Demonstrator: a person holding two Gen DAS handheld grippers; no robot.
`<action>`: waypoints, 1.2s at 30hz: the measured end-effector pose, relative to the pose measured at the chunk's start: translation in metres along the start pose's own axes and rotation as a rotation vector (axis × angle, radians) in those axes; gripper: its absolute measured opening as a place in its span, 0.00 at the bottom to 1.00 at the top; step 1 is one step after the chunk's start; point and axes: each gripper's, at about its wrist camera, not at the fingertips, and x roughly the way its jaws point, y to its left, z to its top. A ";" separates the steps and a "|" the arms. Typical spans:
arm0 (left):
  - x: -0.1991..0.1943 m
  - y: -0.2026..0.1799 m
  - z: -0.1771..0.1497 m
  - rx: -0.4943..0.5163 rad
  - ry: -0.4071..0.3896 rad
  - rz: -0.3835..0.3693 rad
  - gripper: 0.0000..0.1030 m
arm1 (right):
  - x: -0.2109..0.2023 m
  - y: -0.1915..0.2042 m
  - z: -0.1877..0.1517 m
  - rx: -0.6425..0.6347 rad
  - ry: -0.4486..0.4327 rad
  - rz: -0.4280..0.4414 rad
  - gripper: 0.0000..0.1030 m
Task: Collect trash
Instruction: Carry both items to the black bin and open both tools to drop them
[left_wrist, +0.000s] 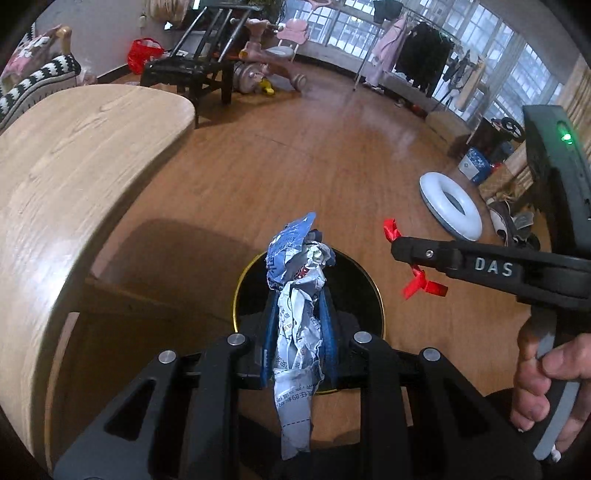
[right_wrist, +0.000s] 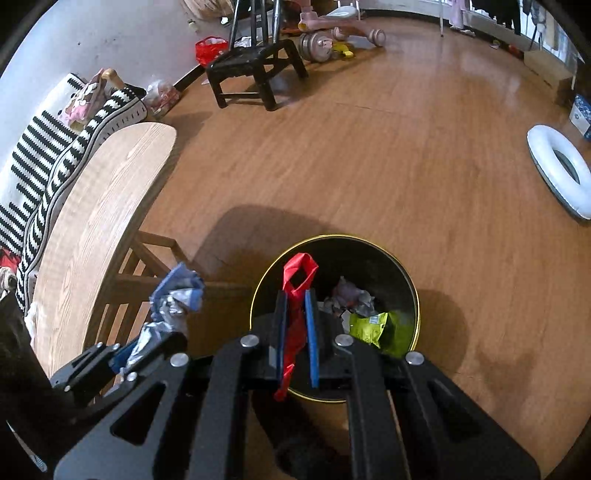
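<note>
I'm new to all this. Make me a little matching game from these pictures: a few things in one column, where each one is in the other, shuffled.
Things:
1. red ribbon
2. crumpled blue-and-white wrapper
3. green packet
4. white ring

Places:
a. lying in the bin
b. on the floor
c. pinched in the right gripper
d. pinched in the left gripper

Pairs: 1-c, 2-d, 3-a, 4-b

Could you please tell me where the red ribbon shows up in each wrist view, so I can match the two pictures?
Left wrist view: the red ribbon is at right of centre, pinched at the tip of the right tool.
Right wrist view: the ribbon is at lower centre, clamped between the blue pads, hanging over the bin.
Shared landmark: the black bin with a gold rim.
</note>
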 end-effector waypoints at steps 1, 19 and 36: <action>0.003 0.001 0.001 -0.005 0.006 -0.004 0.21 | 0.000 0.001 0.002 -0.001 0.000 0.000 0.10; 0.028 -0.003 0.007 0.020 0.058 -0.047 0.76 | -0.002 -0.007 0.012 0.051 -0.027 -0.057 0.10; -0.135 0.085 -0.034 -0.118 -0.170 0.264 0.94 | -0.019 0.089 0.003 -0.126 -0.077 0.132 0.82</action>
